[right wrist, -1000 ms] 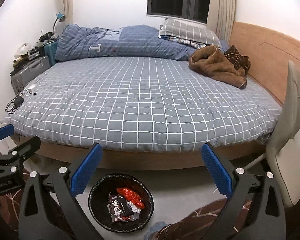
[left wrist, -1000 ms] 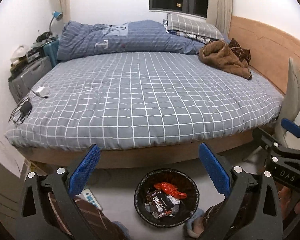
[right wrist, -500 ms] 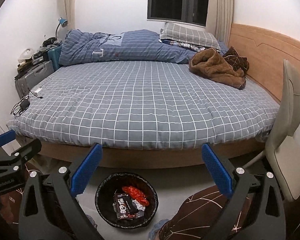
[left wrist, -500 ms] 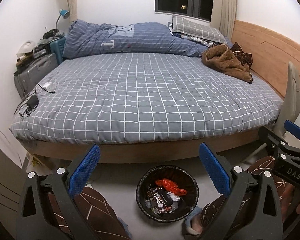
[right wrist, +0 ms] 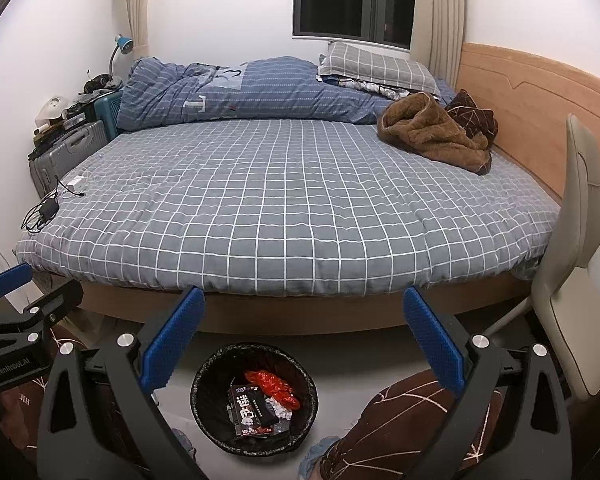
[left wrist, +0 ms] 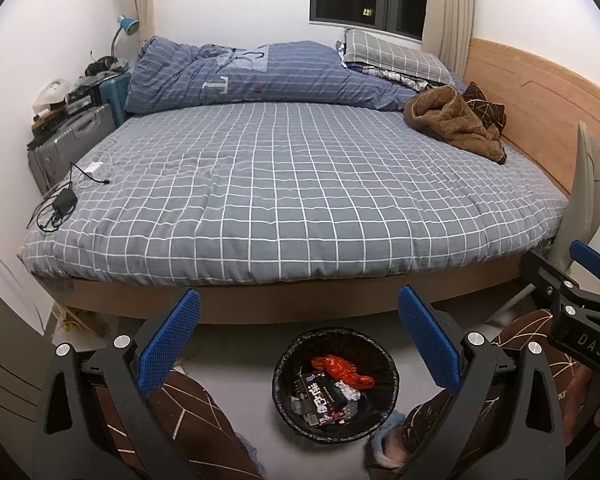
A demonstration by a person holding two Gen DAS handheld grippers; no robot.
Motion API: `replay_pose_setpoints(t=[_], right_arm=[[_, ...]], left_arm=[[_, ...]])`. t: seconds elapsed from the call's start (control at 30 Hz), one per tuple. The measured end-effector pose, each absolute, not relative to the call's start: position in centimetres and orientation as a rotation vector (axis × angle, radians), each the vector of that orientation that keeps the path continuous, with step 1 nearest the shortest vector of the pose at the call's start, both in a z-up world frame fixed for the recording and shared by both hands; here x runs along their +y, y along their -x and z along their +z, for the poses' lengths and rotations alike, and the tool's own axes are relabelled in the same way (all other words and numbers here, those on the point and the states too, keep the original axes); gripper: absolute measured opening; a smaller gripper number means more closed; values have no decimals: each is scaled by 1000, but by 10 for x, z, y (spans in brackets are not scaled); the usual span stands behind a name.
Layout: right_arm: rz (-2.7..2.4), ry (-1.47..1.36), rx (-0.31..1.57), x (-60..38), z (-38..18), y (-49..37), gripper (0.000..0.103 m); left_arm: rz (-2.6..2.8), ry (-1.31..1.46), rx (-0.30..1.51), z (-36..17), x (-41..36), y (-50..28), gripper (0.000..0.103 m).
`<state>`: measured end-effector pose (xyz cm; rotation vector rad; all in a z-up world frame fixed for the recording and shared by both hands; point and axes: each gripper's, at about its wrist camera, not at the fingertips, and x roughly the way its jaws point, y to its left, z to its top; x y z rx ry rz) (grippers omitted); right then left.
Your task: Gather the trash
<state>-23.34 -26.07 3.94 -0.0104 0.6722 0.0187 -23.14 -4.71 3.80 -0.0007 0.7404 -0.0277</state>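
— Jaws on the left gripper [left wrist: 298, 344] and the right gripper [right wrist: 303, 342]: what do they hold?
— Nothing; both stand wide apart and empty, raised above the floor and facing the bed [left wrist: 292, 192].
— Where is the trash?
— Red wrapper [left wrist: 342, 369], black packet [left wrist: 323, 396] and crumpled white scraps lie inside the black bin [left wrist: 288, 360] on the floor, between the person's knees, just before the bed.
— Why does the bin sit there?
— Probably so that both grippers reach it easily. The collecting looks nearly done.
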Motion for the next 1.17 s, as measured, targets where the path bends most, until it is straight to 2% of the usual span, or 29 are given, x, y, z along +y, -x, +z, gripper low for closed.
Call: replay_pose_setpoints(t=[1.17], right_arm=[[29, -1, 668, -246, 39, 234, 95]], left_arm=[[-8, -44, 718, 43, -51, 231, 97]])
